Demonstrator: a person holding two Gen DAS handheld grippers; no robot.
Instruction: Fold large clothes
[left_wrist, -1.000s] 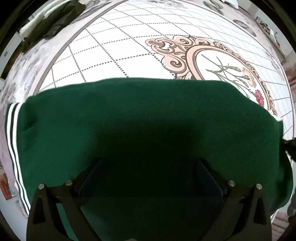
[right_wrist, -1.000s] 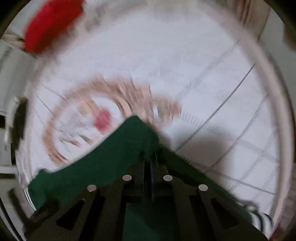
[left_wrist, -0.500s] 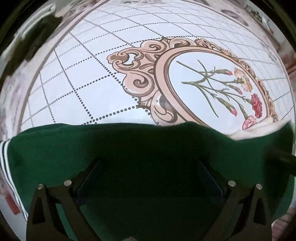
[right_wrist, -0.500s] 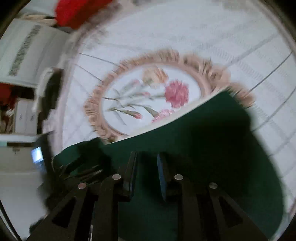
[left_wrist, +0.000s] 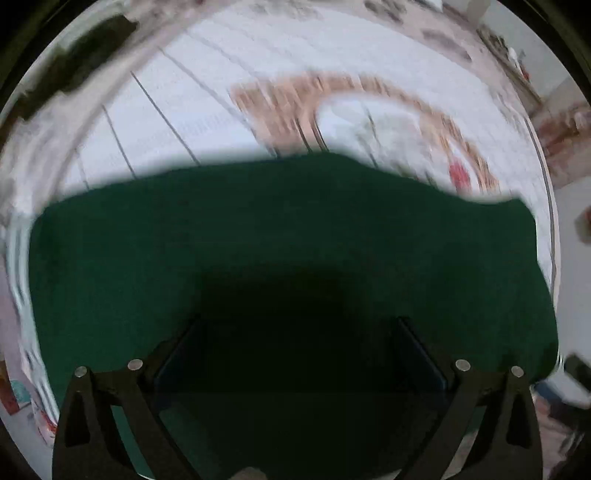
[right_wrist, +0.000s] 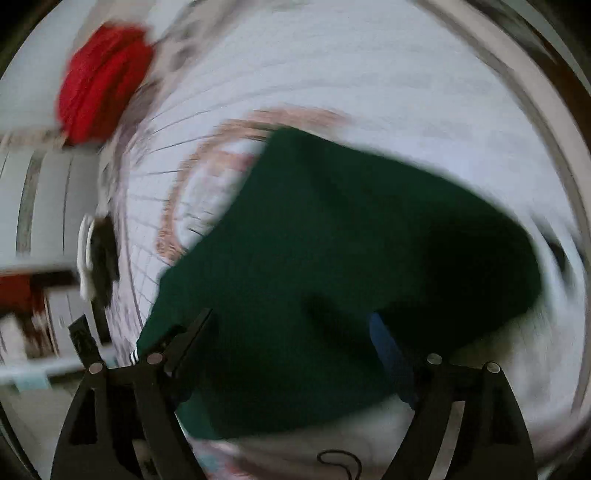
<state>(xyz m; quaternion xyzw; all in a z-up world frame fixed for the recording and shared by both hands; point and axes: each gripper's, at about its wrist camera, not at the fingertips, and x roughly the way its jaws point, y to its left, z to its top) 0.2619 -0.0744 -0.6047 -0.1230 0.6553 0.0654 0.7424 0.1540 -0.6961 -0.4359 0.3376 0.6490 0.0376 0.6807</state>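
White patterned carpet (left_wrist: 207, 122) fills the upper part of both views, its grid lines and pinkish oval floral medallion (left_wrist: 369, 107) smeared by motion blur. Across the middle and lower part of the left wrist view spreads the dark green garment (left_wrist: 258, 240), lying flat on the carpet, its far edge running across the frame just below the medallion. In the right wrist view the same garment (right_wrist: 332, 240) sits centre and right, one corner reaching up over the medallion's ring. A red bundle (right_wrist: 103, 81) lies at the upper left there (too blurred to identify). The left gripper (left_wrist: 299, 343) hangs over the green cloth with its fingers (left_wrist: 177, 350) wide apart, holding nothing. The right gripper (right_wrist: 295, 343) likewise has its fingers (right_wrist: 388, 347) spread apart over the cloth.
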